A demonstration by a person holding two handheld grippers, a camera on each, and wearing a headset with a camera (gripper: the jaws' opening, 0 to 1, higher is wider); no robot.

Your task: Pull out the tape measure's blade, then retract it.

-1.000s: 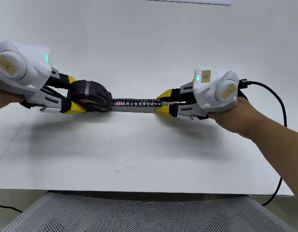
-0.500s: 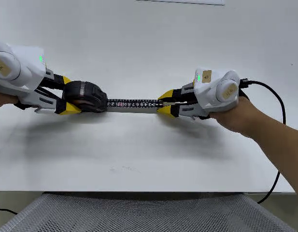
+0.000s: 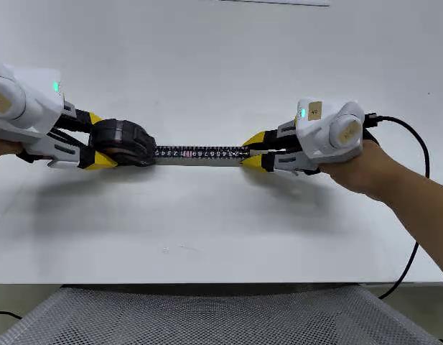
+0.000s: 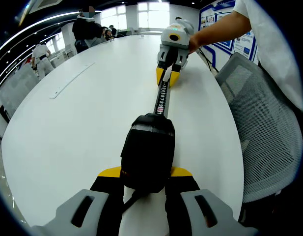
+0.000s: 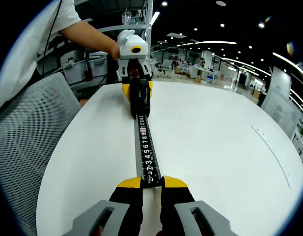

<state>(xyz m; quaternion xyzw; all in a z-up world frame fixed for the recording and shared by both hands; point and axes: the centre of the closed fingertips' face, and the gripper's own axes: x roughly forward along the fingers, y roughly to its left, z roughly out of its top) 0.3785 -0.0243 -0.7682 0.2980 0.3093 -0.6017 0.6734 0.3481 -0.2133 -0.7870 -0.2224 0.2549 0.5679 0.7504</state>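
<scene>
One counter (image 3: pixel 221 65): white and wide, with a mesh chair (image 3: pixel 207 316) at its near edge.
Right arm: the forearm comes in from the lower right; the right hand (image 3: pixel 357 169) wraps the back of its tool, held level and pointing left.
Left hand (image 3: pixel 2 147): at the left edge, gripping its tool, which points right.
Left hand-held gripper (image 3: pixel 99 140) (image 4: pixel 146 172): clenched on the tape measure (image 3: pixel 122 141) (image 4: pixel 148 150), yellow tips on either side of the black case.
Right hand-held gripper (image 3: pixel 253 152) (image 5: pixel 152 183): pinched tight on the blade's end.
Blade (image 3: pixel 199 153) (image 5: pixel 148 147): drawn out straight between both tools, low over the counter, numbers facing up.
</scene>
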